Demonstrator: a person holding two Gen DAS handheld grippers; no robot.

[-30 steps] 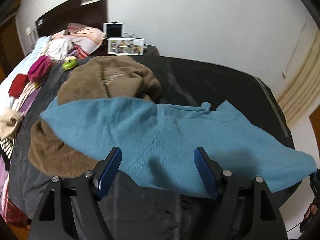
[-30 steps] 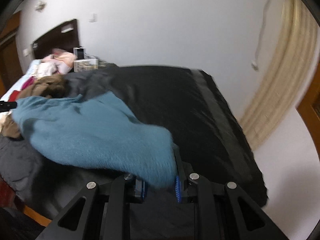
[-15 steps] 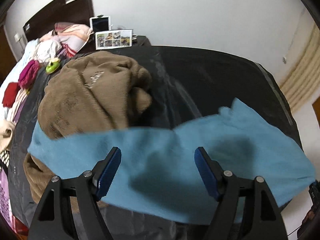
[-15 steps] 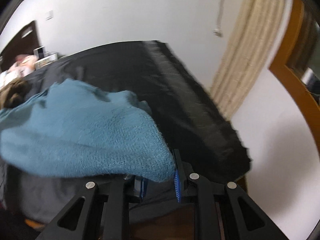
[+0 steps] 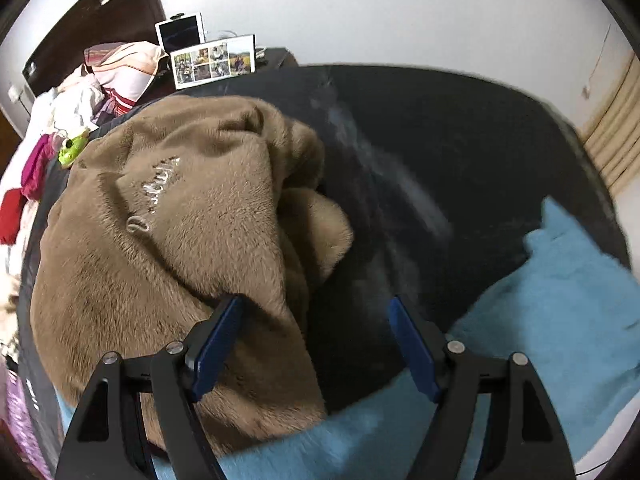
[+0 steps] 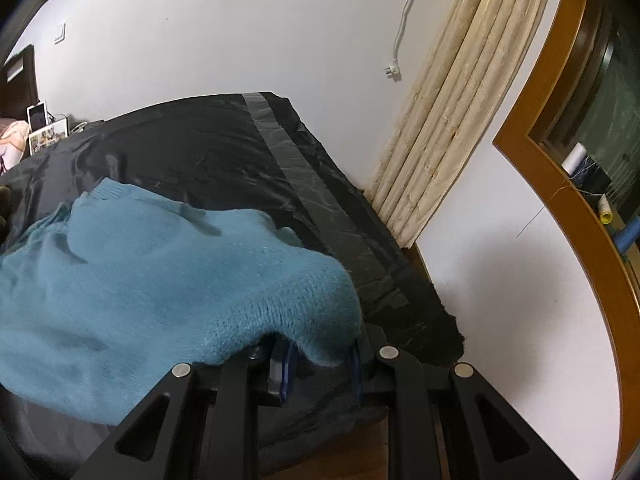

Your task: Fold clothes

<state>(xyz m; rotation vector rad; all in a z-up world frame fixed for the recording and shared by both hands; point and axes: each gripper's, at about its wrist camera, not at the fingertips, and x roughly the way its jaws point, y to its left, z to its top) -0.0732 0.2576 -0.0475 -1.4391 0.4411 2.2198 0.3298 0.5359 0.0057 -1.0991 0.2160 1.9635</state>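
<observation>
Left wrist view: the left gripper (image 5: 316, 344) hangs with its blue-padded fingers (image 5: 216, 344) spread wide and nothing between them, above a fuzzy brown plush garment (image 5: 172, 240) heaped on the bed's black cover (image 5: 460, 168). The soft teal knitted sweater (image 5: 560, 320) lies to the right and curves along the bottom edge of this view, beneath the gripper's frame and touching the brown heap's near edge. Behind the brown garment a white-framed photo collage (image 5: 213, 62) stands with a tablet (image 5: 180, 34) just behind it, beside a pile of pink, white and red clothes (image 5: 100, 84).

In the right wrist view, the right gripper (image 6: 322, 364) has its fingers (image 6: 286, 368) pinching a bunched edge of the teal sweater (image 6: 140, 280), which drapes leftward from them over the black cover (image 6: 224, 144). A cream pleated curtain (image 6: 448, 120) hangs by the white wall, next to an orange wooden frame (image 6: 568, 208).
</observation>
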